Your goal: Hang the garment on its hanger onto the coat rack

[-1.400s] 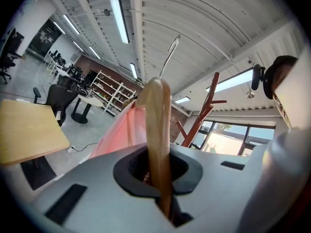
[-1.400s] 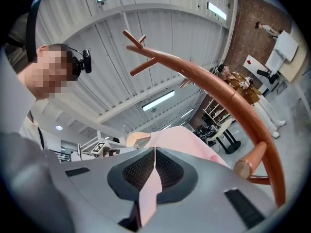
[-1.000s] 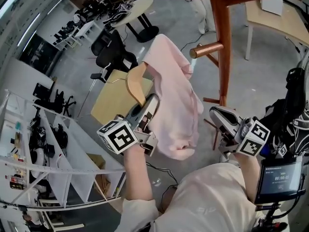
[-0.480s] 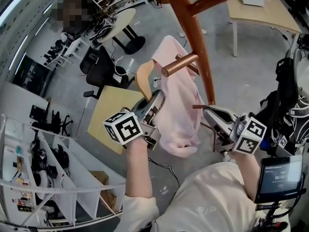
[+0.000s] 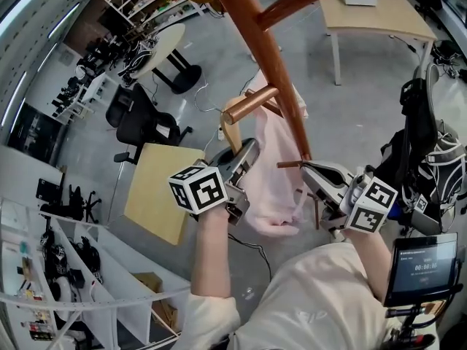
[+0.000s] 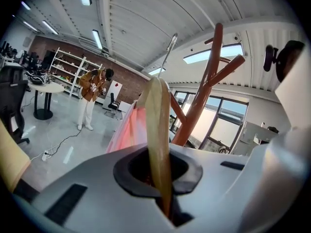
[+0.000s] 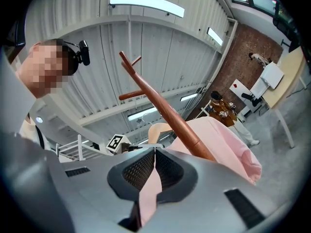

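A pink garment [image 5: 276, 184] hangs from a pale wooden hanger [image 5: 232, 131] right beside the brown coat rack's pole [image 5: 266, 53]. The hanger's top sits just under a jutting peg [image 5: 250, 105]. My left gripper [image 5: 246, 154] is shut on the hanger arm [image 6: 158, 130]; the metal hook [image 6: 168, 50] rises above it, with the coat rack [image 6: 204, 91] behind. My right gripper [image 5: 310, 173] is shut on a fold of the pink garment [image 7: 149, 191], and the rack pole [image 7: 167, 113] crosses close in front of it.
A yellow table [image 5: 157, 199] and a black office chair [image 5: 142, 122] stand to the left. White shelving [image 5: 87, 283] lines the lower left. A wooden table [image 5: 379, 13] is at the far right, black bags [image 5: 430, 159] are at the right edge. A person [image 6: 92, 98] stands far off.
My left gripper has carried the hanger and garment toward the rack, so the hanger now sits under the peg. The right gripper has barely moved and still pinches the fabric.
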Motion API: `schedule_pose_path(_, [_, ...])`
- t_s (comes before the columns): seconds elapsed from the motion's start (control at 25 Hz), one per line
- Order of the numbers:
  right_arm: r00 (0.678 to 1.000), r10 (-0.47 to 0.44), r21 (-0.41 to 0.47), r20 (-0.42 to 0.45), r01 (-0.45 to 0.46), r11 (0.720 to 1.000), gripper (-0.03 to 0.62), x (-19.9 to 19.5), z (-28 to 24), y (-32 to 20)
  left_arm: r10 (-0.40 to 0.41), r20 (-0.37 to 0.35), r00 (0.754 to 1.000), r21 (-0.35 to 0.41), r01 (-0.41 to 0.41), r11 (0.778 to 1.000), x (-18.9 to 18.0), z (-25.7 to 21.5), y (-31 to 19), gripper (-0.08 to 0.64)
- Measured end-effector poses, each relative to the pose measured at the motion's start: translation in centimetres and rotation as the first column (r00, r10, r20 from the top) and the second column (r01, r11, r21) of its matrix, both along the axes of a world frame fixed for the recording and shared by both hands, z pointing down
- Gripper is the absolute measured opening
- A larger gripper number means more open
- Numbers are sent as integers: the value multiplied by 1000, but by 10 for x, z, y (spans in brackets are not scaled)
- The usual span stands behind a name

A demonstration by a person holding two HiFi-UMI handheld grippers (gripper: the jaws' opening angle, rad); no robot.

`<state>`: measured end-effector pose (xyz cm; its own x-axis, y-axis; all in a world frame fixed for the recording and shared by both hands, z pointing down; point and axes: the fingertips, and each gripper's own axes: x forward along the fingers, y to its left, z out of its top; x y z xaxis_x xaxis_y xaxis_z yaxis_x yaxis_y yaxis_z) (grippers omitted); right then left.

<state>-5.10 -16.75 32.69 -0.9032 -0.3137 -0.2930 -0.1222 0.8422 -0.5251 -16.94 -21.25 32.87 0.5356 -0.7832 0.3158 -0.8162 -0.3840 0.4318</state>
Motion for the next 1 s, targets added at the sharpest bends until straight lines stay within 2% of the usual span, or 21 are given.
schedule_pose_path(0.48, [996,81,-19,-36,-81,997,12,36,12,-2,81,41,996,-62,-79,995,44,33,-23,3])
schedule_pose_path(1.0, [994,95,-30,-48,-97,995,12,43,22,-2,111,41,993,-106,-106,989,52,58,-29,3])
